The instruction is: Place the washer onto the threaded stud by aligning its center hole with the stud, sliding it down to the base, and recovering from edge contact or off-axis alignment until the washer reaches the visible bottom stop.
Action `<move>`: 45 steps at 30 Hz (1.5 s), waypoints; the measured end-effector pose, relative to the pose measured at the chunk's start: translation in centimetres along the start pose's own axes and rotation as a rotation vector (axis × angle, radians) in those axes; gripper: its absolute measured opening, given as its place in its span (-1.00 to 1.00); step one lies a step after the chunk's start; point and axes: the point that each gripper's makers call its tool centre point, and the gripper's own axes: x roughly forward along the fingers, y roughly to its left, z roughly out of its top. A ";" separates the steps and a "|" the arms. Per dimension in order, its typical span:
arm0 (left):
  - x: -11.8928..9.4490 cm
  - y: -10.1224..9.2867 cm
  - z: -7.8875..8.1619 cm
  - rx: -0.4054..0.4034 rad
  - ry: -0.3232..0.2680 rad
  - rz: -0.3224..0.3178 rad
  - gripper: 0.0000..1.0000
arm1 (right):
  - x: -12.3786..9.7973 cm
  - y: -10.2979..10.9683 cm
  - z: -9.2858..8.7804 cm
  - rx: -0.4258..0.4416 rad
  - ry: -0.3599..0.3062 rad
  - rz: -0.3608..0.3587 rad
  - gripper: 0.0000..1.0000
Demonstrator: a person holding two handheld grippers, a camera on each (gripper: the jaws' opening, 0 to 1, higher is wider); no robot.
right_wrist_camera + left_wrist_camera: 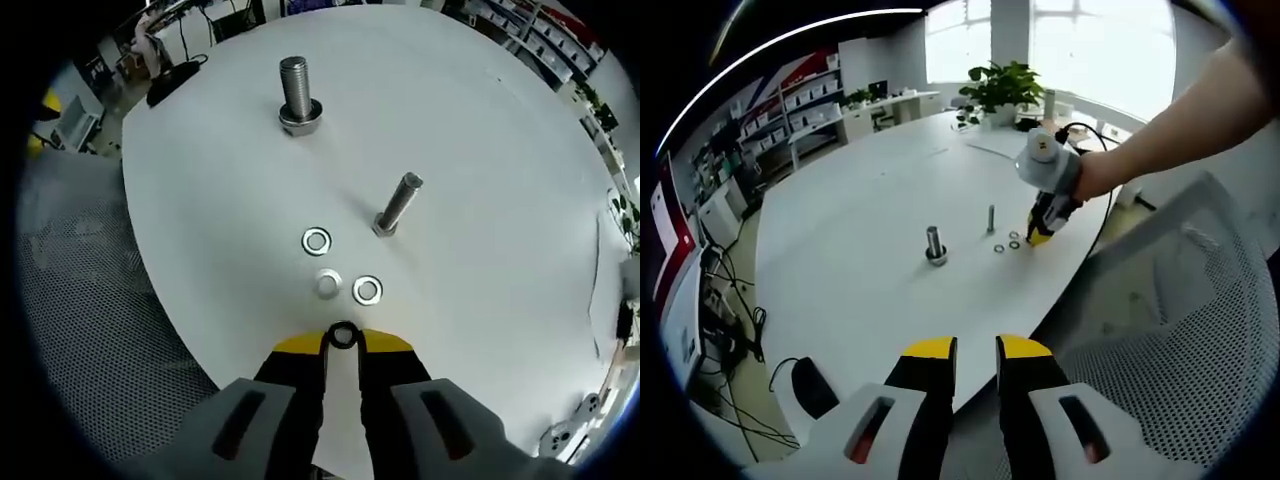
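Near the table's (480,120) closest edge in the right gripper view, three loose washers sit in a small cluster: one (317,241) nearest the studs, one (367,290) just beside the jaws, and a paler third (327,284) between them.

- Thin stud (398,216) stands just beyond the cluster, its shaft bare. No washer visible at its base.
- Thick stud (296,95) stands farther in toward the table's middle, with a nut or collar at its base. Whether a washer is seated there, cannot tell.
- Task progress, as judged: early. A washer is picked up, nothing threaded yet. Carrying, aligning the hole and sliding down to the stop all remain.

Right gripper (342,338): jaws nearly together, pinching a dark washer (343,335) at the tips, held on edge so its hole faces the camera. It hangs over the near edge, just short of the cluster. The left gripper view shows this gripper (1042,232) at the table's edge, tips close to the washers (1006,243).

Left gripper (976,352): holds nothing, jaws parted by a narrow gap, well apart from the work, over the table edge beside a mesh chair (1180,330).
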 end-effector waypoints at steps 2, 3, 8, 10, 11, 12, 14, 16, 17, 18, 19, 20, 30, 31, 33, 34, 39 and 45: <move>0.0 0.0 0.0 -0.002 -0.001 0.000 -0.73 | -0.1 0.2 -0.2 -0.010 0.007 0.007 -0.72; 0.0 0.1 0.0 -0.003 -0.002 0.001 -0.73 | -0.2 0.4 -0.2 -0.017 0.009 0.010 -0.72; 0.0 0.0 -0.1 0.001 0.004 0.001 -0.73 | -1.0 0.6 0.0 -0.041 0.010 0.030 -0.72; 0.1 0.0 0.0 0.002 0.003 0.001 -0.73 | -1.5 0.4 0.2 -0.047 0.002 0.029 -0.72; 0.1 0.0 0.0 0.003 0.003 0.002 -0.73 | -1.7 0.2 0.4 -0.048 -0.003 0.029 -0.72; 0.0 0.1 0.0 0.002 0.002 0.004 -0.73 | -2.0 -0.1 0.7 -0.055 -0.010 0.027 -0.72; 0.0 0.1 -0.1 0.000 0.002 0.007 -0.73 | -2.6 -0.3 1.2 -0.068 -0.023 0.024 -0.72; 0.0 0.2 0.0 0.000 0.001 0.010 -0.73 | -2.8 -0.6 1.6 -0.082 -0.033 0.019 -0.72; 0.0 0.2 0.0 0.000 0.001 0.012 -0.73 | -3.0 -0.7 1.9 -0.091 -0.038 0.017 -0.72; 0.0 0.3 0.0 -0.001 0.002 0.013 -0.73 | -3.2 -0.7 2.1 -0.094 -0.041 0.018 -0.72; 0.0 0.3 0.0 -0.002 0.002 0.014 -0.73 | -3.4 -0.8 2.3 -0.102 -0.045 0.019 -0.72; 0.0 0.3 0.0 -0.003 0.001 0.016 -0.73 | -3.6 -0.8 2.5 -0.112 -0.046 0.018 -0.72; -0.1 0.5 0.0 -0.005 -0.001 0.025 -0.73 | -5.1 -1.8 5.9 -0.188 -0.090 -0.006 -0.72; -0.1 0.5 -0.1 -0.007 -0.001 0.026 -0.73 | -5.2 -1.9 6.1 -0.191 -0.091 -0.008 -0.72; -0.1 0.6 -0.1 -0.006 0.001 0.029 -0.73 | -5.5 -2.1 6.6 -0.201 -0.098 -0.013 -0.72; -0.1 0.5 -0.1 -0.004 0.001 0.028 -0.73 | -5.6 -2.1 6.7 -0.203 -0.098 -0.014 -0.72; -0.1 0.5 -0.1 0.000 0.002 0.027 -0.73 | -6.1 -2.4 7.3 -0.227 -0.103 -0.023 -0.72; -0.1 0.5 0.0 -0.002 0.002 0.027 -0.73 | -5.7 -2.3 7.7 -0.281 -0.093 -0.033 -0.72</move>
